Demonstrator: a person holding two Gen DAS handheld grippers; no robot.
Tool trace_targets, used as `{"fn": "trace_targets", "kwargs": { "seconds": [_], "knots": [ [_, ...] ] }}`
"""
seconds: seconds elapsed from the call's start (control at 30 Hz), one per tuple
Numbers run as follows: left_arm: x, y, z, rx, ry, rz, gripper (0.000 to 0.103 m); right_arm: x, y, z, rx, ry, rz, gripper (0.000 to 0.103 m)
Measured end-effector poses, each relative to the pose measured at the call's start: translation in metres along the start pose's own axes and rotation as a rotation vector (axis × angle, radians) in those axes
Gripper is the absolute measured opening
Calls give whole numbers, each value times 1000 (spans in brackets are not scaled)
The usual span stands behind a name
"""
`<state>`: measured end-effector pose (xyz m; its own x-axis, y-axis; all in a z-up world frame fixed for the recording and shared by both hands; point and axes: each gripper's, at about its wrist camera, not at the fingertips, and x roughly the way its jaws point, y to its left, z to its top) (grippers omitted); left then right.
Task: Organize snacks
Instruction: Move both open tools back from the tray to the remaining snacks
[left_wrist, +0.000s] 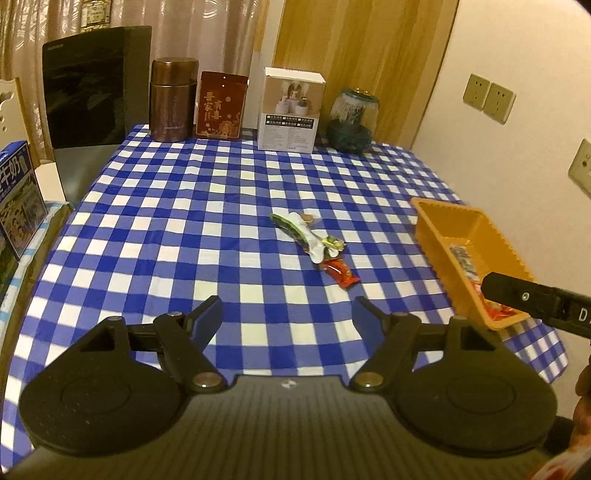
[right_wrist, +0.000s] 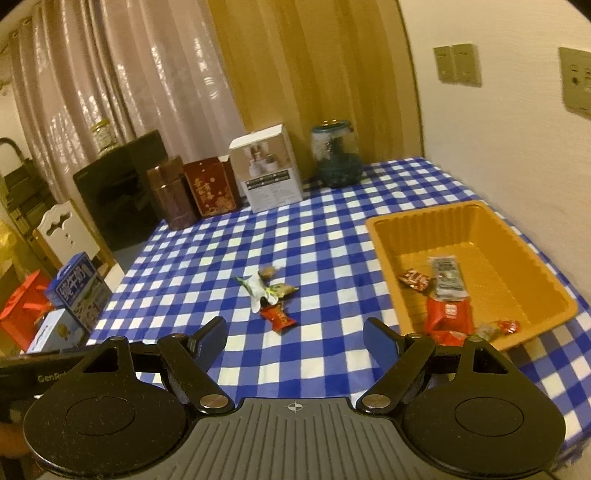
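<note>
1. The left gripper (left_wrist: 287, 314) tilts down over the checked tablecloth (left_wrist: 184, 229), jaws spread apart with nothing between them.
2. The right gripper (right_wrist: 294, 338) also angles downward, jaws released and empty; its body shows at the right edge of the left wrist view.
3. A small cluster of loose snacks (right_wrist: 267, 291) lies on the cloth ahead of both grippers, apart from the fingertips; the red packet (left_wrist: 340, 274) lies nearest.
4. The orange tray (right_wrist: 524, 258) sits right of the cluster, already containing several packets.
</note>
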<state>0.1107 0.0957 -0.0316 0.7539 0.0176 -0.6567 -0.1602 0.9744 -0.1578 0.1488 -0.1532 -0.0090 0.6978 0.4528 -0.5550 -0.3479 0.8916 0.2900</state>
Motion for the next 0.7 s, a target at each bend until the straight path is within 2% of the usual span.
{"fn": "trace_targets", "kwargs": {
  "seconds": [0.23, 0.57, 0.7],
  "knots": [
    [38, 11, 15, 42, 14, 4, 74, 48, 6, -2, -82, 18, 27, 80],
    [105, 23, 37, 85, 29, 3, 74, 141, 6, -9, -220, 97, 81, 57],
    [130, 25, 43, 89, 36, 9, 74, 172, 7, -12, -270, 144, 108, 52]
  ]
}}
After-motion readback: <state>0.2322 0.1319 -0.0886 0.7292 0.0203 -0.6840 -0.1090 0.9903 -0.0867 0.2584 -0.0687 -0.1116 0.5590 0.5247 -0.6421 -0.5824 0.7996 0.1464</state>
